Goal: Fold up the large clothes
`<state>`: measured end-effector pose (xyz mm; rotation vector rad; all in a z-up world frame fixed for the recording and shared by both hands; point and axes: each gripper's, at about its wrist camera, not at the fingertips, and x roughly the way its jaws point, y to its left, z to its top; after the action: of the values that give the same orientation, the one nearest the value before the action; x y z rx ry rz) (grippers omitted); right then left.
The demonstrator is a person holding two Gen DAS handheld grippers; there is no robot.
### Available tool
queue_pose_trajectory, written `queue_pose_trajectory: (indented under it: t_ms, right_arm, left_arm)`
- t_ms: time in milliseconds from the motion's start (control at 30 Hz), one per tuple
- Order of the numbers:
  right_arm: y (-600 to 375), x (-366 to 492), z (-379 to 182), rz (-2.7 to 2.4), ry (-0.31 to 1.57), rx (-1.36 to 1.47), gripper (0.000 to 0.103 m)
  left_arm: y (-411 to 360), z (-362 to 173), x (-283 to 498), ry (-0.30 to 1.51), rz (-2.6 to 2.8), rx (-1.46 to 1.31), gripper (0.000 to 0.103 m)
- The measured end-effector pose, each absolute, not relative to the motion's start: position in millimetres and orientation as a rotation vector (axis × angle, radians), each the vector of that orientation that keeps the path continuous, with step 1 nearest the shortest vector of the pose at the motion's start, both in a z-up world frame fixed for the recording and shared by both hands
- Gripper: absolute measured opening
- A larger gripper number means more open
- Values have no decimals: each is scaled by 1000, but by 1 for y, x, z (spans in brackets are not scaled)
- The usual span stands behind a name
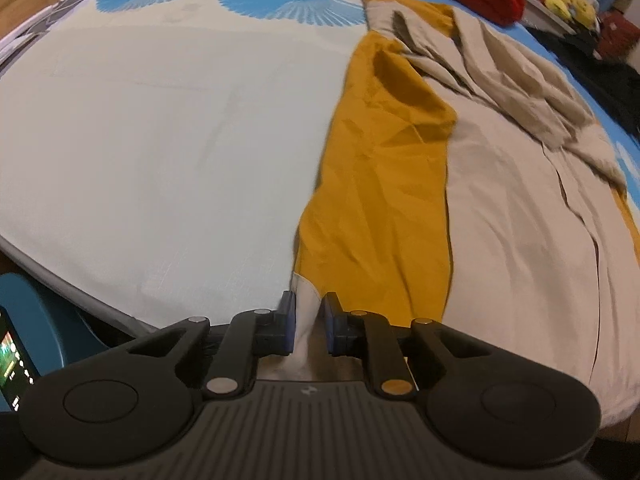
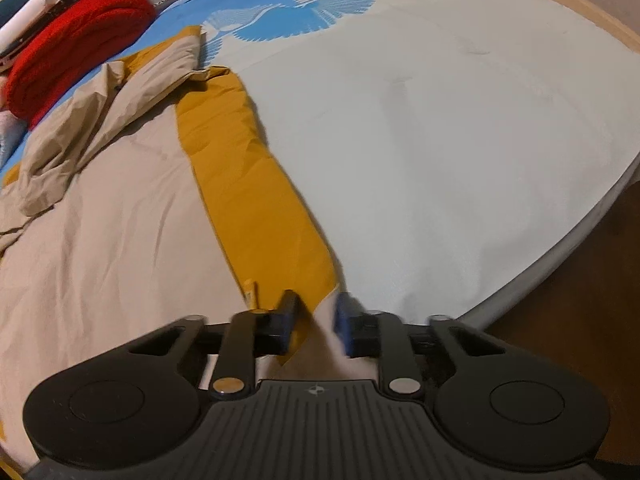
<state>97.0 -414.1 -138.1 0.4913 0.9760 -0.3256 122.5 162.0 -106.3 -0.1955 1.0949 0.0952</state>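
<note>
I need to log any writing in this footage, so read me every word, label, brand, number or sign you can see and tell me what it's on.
No readable text in either view.
Left gripper housing: a small pale emblem, a symbol, not letters.
Right gripper housing: the same kind of emblem, blurred.
Lit screen at the left edge of the left view: glowing marks, too small and blurred to read.
Bedsheet: blue fan pattern only, no words.

Beige garment (image 1: 520, 220) with mustard-yellow lining (image 1: 380, 184); pale sheet (image 1: 160, 152) printed with blue fan shapes; red blanket (image 2: 76, 28); black grippers with blue pads (image 1: 289, 320).
</note>
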Motion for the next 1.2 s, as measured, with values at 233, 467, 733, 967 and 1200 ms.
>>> queue_pose_trajectory:
  t_ms: [233, 467, 733, 967, 1200]
  right_arm:
    - [-410, 94, -139, -317, 1001, 488, 18]
    - [-408, 90, -137, -332, 1014, 465, 21]
    - [-403, 89, -136, -351, 1021, 426, 34]
    - [-402, 91, -137, -353, 1025, 416, 35]
    - [-398, 92, -138, -350, 1026, 399, 39]
  left_arm:
    - [156, -110, 120, 1124, 102, -132, 19]
    - [157, -109, 118, 1132, 114, -134, 20]
    - [155, -109, 116, 1131, 129, -132, 23]
    - [152, -111, 117, 1134, 133, -120, 23]
    - [152, -112, 117, 1133, 134, -116, 23]
